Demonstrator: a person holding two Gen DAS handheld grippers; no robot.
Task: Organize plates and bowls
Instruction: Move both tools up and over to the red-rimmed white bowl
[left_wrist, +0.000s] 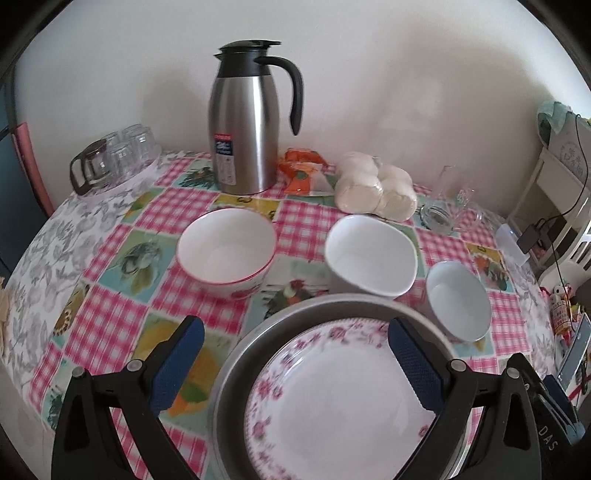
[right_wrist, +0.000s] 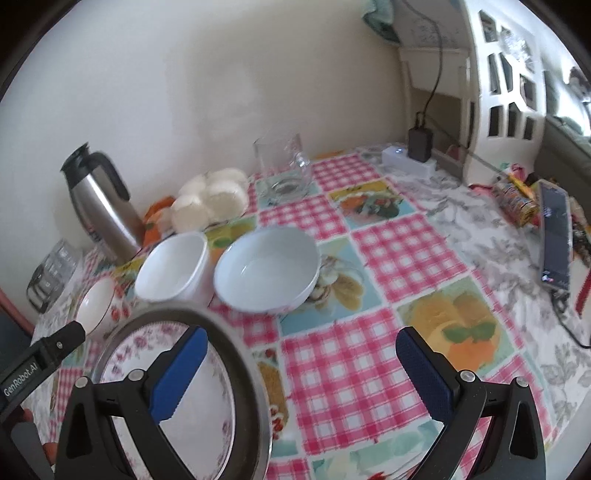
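Both claws stand wide and empty: the left claw (left_wrist: 295, 354) hangs above the white pink-flowered china plate (left_wrist: 332, 406), the right claw (right_wrist: 303, 362) just beside it. That plate lies in a grey metal pan (left_wrist: 229, 369) on the checked worktop (right_wrist: 351, 369). Stiff, glossy and breakable, it is likely best pinched at its rim. Three white bowls stand beyond.

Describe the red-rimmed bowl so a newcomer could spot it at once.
Start at the steel thermos jug by the wall. Just in front of it on the checked tablecloth stands the bowl. Of three bowls, only it has a red rim and fruit print.
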